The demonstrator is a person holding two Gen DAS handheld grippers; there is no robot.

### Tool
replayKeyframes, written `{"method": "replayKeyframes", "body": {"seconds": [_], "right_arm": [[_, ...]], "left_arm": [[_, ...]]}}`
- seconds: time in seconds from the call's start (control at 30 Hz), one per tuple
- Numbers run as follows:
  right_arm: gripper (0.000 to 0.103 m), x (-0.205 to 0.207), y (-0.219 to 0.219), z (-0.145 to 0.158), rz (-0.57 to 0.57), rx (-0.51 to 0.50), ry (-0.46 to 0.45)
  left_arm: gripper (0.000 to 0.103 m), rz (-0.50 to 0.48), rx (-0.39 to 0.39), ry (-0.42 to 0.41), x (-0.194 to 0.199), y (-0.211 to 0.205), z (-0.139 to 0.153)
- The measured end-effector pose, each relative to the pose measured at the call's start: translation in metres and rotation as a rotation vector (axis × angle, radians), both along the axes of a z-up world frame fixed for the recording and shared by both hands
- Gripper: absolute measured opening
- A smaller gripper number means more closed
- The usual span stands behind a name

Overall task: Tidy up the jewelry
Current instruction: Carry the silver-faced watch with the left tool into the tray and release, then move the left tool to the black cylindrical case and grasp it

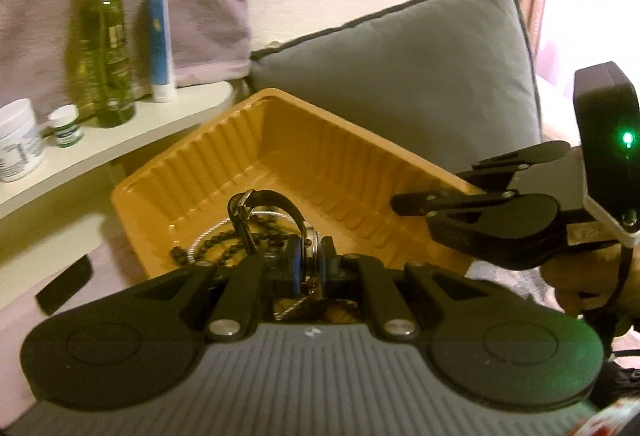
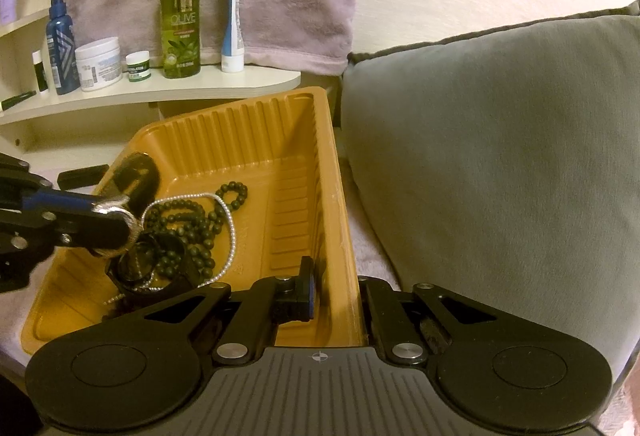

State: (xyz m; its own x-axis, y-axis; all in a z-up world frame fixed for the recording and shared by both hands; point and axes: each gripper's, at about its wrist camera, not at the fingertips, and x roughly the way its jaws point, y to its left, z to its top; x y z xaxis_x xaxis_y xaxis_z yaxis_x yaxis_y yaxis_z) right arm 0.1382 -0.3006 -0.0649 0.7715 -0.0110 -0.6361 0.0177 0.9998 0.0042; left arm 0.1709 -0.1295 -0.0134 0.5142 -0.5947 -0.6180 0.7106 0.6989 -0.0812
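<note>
Left wrist view: the left gripper (image 1: pixel 308 262) pinches a wristwatch (image 1: pixel 310 242) above the orange tray (image 1: pixel 280 140), beside a grey cushion (image 1: pixel 400 76). Right wrist view: the right gripper (image 2: pixel 336 292) clamps the tray wall; bead necklaces (image 2: pixel 192 228) lie inside, below a shelf (image 2: pixel 160 92) of bottles.

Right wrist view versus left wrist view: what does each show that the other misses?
Only the right wrist: a blue bottle on the shelf and a second watch lying in the tray.
Only the left wrist: the right gripper shut on the tray's rim.
Both: the orange tray, black beads, and the watch clamped in the left gripper.
</note>
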Motion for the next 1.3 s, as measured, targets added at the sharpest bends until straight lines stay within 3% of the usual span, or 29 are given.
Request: {"method": "replayKeyframes", "body": {"seconds": [0.2, 0.47, 0.7, 0.77, 1.0, 1.3], "right_arm": [[0.006, 0.000, -0.001, 0.001, -0.001, 0.003, 0.001], [0.006, 0.000, -0.001, 0.001, -0.003, 0.006, 0.008], [0.006, 0.000, 0.000, 0.001, -0.004, 0.005, 0.005], [0.006, 0.000, 0.001, 0.001, -0.004, 0.004, 0.005], [0.006, -0.001, 0.002, 0.001, -0.006, 0.001, 0.007], [0.006, 0.000, 0.003, 0.001, -0.006, -0.005, 0.010]], "left_arm": [[0.008, -0.089, -0.001, 0.016, -0.003, -0.014, -0.005], [0.010, -0.078, -0.022, 0.015, -0.001, -0.010, -0.005], [0.010, 0.050, -0.033, -0.020, 0.006, 0.026, 0.003], [0.015, 0.105, -0.030, -0.029, 0.008, 0.040, 0.003], [0.019, 0.286, 0.037, -0.055, 0.019, 0.083, -0.008], [0.024, 0.382, 0.098, -0.067, 0.030, 0.119, -0.020]]}}
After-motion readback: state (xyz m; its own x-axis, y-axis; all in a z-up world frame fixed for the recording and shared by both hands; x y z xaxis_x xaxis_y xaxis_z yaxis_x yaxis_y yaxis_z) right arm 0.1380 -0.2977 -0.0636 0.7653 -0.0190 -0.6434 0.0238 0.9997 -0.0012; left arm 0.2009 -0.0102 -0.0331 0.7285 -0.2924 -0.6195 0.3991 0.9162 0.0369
